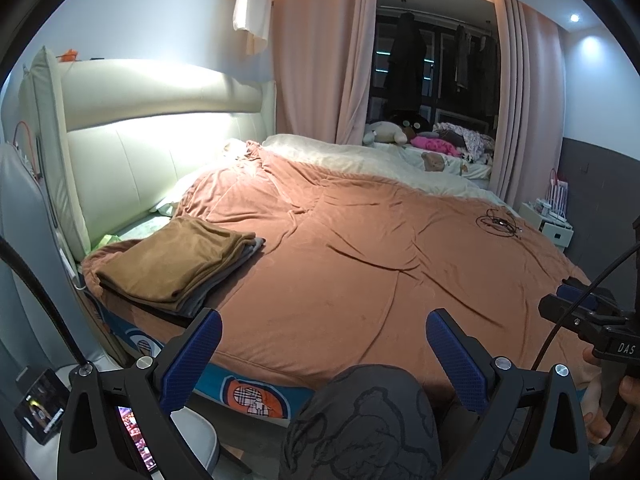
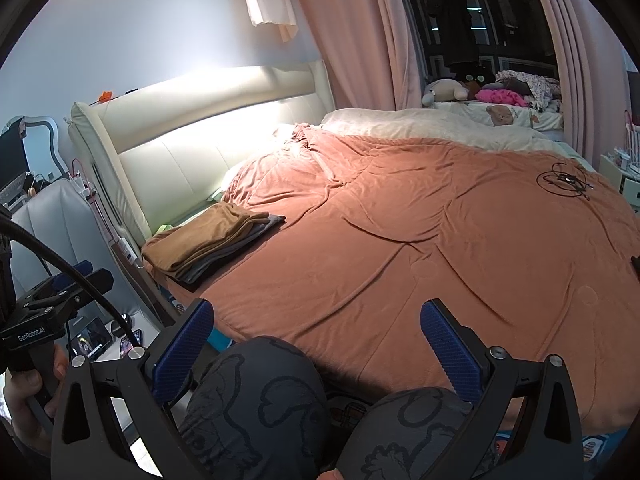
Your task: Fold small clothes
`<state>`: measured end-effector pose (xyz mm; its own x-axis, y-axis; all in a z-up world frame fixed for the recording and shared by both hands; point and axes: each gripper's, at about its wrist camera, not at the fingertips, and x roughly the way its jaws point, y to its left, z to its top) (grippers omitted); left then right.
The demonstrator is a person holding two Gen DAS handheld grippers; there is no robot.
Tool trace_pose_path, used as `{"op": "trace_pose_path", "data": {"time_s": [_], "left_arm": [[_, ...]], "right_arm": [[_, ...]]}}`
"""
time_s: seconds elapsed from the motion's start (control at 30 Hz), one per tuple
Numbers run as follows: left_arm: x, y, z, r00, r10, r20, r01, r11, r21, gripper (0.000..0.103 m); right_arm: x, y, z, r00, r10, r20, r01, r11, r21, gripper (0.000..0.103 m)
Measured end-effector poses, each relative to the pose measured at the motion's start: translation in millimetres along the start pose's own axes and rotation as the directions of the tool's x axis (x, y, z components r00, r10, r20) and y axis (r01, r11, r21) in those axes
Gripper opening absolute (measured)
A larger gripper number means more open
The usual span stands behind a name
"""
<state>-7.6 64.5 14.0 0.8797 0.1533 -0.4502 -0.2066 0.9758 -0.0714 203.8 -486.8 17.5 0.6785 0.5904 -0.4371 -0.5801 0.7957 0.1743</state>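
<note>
A stack of folded clothes (image 1: 180,260), brown on top and grey beneath, lies at the bed's near left corner by the headboard; it also shows in the right wrist view as the folded stack (image 2: 212,242). My left gripper (image 1: 324,354) is open and empty, held in the air over the person's knee in front of the bed edge, right of the stack. My right gripper (image 2: 316,342) is open too, with nothing between its blue pads (image 2: 450,346), above both knees. Each view catches the other gripper at its side edge.
A wide orange-brown bedspread (image 1: 360,260) covers the bed. A coil of black cable (image 1: 498,222) lies at its far right. A cream headboard (image 1: 152,152) stands to the left, with curtains, plush toys and a bedside table behind. A phone (image 1: 134,438) and a small screen sit low on the left.
</note>
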Motion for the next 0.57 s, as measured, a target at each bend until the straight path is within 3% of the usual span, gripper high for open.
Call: {"op": "trace_pose_path", "data": {"time_s": [0.57], "left_arm": [[-18.8, -0.2, 0.4, 0.999, -0.027, 0.027, 0.027, 1.000, 0.013, 0.102]], "right_arm": [[-20.7, -2.8, 3.3, 0.999, -0.050, 0.011, 0.050, 0.999, -0.011, 0.103]]}}
